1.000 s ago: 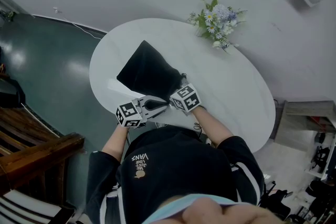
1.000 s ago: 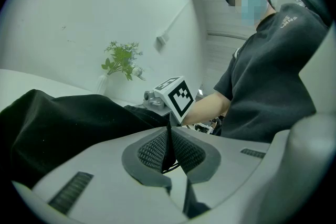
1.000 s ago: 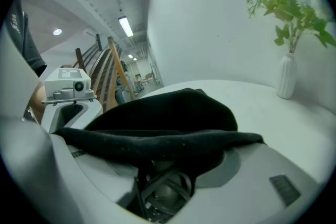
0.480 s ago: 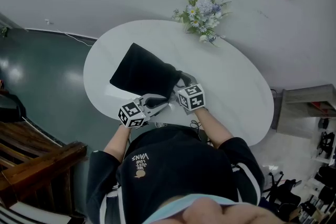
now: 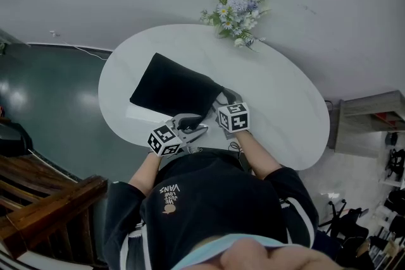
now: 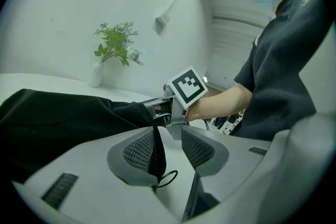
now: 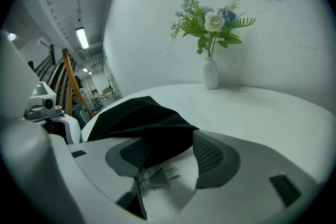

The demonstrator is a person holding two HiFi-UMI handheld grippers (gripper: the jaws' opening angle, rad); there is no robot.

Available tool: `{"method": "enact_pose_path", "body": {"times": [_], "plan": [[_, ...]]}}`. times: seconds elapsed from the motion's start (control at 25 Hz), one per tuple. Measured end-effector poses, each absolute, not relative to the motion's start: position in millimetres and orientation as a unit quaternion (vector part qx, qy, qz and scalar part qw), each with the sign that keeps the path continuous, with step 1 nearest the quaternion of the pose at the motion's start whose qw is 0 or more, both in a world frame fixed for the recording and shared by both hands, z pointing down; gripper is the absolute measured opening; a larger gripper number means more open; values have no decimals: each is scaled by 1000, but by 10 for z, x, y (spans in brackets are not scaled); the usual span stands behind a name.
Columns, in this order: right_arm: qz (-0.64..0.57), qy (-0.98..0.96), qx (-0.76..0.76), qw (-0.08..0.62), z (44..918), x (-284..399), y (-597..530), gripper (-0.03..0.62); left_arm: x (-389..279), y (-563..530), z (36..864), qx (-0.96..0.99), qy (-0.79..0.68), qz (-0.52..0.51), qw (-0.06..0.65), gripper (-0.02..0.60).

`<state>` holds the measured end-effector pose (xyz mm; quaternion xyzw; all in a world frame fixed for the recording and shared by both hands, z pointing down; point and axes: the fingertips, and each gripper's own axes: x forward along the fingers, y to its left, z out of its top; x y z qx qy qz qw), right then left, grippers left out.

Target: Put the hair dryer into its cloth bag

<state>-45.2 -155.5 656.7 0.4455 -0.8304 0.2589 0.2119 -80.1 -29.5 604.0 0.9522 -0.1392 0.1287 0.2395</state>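
Note:
The black cloth bag (image 5: 171, 88) lies on the white oval table (image 5: 285, 104), its mouth toward me. The hair dryer itself does not show. Only its white plug (image 7: 157, 176) lies on the table between the jaws of my right gripper (image 7: 173, 157), which stand apart with the bag's edge draped over the left pad. My left gripper (image 6: 169, 136) is opening. A fold of the bag's rim and a drawstring loop (image 6: 167, 178) hang against its left pad, and the other pad stands off. In the head view the left gripper (image 5: 193, 129) and right gripper (image 5: 221, 101) flank the bag's mouth.
A white vase of flowers (image 5: 233, 12) stands at the table's far edge by the wall. The table's near edge (image 5: 272, 161) runs just in front of my body. Wooden furniture (image 5: 44, 199) stands on the dark floor to the left.
The left gripper's jaws have parted from the bag's rim. Both grippers have shifted right along the table's near side, and the bag's mouth has come with them.

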Motion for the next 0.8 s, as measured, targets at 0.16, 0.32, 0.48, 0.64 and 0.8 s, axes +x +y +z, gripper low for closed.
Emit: {"method": "enact_pose_path", "body": {"times": [0.16, 0.32, 0.48, 0.64, 0.8], "plan": [[264, -818, 464, 215, 6587, -325, -1463, 230, -799, -190, 6084, 951, -148, 144, 231, 181], [266, -807, 481, 216, 6581, -185, -1391, 230, -790, -118, 6097, 951, -155, 147, 225, 196], [266, -806, 485, 213, 6515, -100, -1312, 230, -786, -120, 6103, 952, -176, 159, 193, 196], [269, -810, 480, 206, 6423, 34, -1222, 230, -727, -125, 6175, 946, -214, 185, 158, 207], [264, -818, 469, 202, 6287, 167, -1138, 230, -684, -109, 6166, 933, -259, 183, 170, 238]]}}
